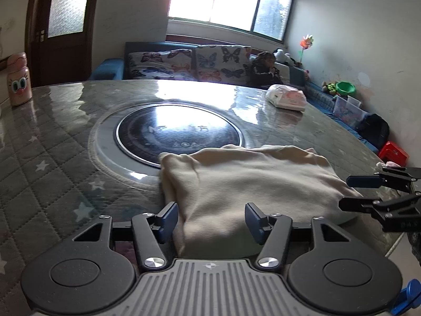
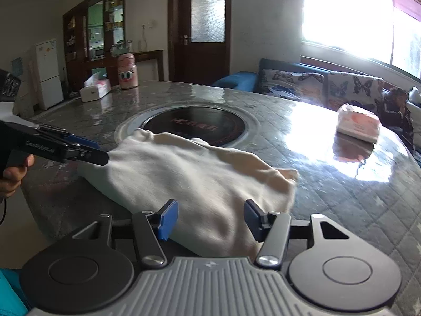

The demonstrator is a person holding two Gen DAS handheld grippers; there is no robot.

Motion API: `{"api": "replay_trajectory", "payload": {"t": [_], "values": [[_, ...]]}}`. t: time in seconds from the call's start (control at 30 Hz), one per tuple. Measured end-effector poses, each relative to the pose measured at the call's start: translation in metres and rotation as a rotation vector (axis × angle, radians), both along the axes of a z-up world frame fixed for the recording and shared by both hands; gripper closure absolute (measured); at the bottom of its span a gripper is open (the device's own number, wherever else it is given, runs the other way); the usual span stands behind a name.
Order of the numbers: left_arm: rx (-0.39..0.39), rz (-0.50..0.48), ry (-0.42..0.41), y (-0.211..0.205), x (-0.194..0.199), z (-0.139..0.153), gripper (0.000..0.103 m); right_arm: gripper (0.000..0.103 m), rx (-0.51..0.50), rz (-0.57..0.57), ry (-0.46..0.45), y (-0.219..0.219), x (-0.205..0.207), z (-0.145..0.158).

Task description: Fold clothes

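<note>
Cloth point(image 1: 252, 184) at mid-frame looks soft, light; I'd grip its edges. Both tongs, left point(image 1: 210, 217) and right point(image 2: 210, 217), gape empty.

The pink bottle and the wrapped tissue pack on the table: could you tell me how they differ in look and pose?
The pink bottle stands upright, while the tissue pack lies flat. The bottle is rigid, with a cartoon face; the pack is a soft white wrapper with pink print. The bottle stands beside a white tissue box, whereas the pack lies alone near the bright window glare. Both rest on the glossy quilted table, apart from the cream garment.
</note>
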State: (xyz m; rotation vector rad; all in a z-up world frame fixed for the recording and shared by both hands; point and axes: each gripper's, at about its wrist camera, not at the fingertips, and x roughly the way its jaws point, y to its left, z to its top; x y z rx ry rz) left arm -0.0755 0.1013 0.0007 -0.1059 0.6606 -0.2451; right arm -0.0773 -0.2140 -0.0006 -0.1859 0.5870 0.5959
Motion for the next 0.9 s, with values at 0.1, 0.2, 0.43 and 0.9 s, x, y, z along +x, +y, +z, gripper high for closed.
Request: {"api": "replay_trajectory", "payload": {"t": [0.1,0.2,0.43,0.9], "values": [[0.008,0.02,0.007,0.005,0.001,0.0,0.029,0.034,0.002,0.032,0.005,0.01,0.0,0.001],[0.024,0.027,-0.001,0.008,0.001,0.001,0.024,0.026,0.008,0.074,0.009,0.02,0.0,0.001],[0.04,0.062,-0.029,0.019,0.005,0.005,0.0,0.002,-0.009,0.134,-0.014,0.05,-0.002,0.003],[-0.022,0.132,0.015,0.047,0.03,0.01,0.0,0.005,-0.106,0.327,-0.076,0.113,-0.005,0.005]]}}
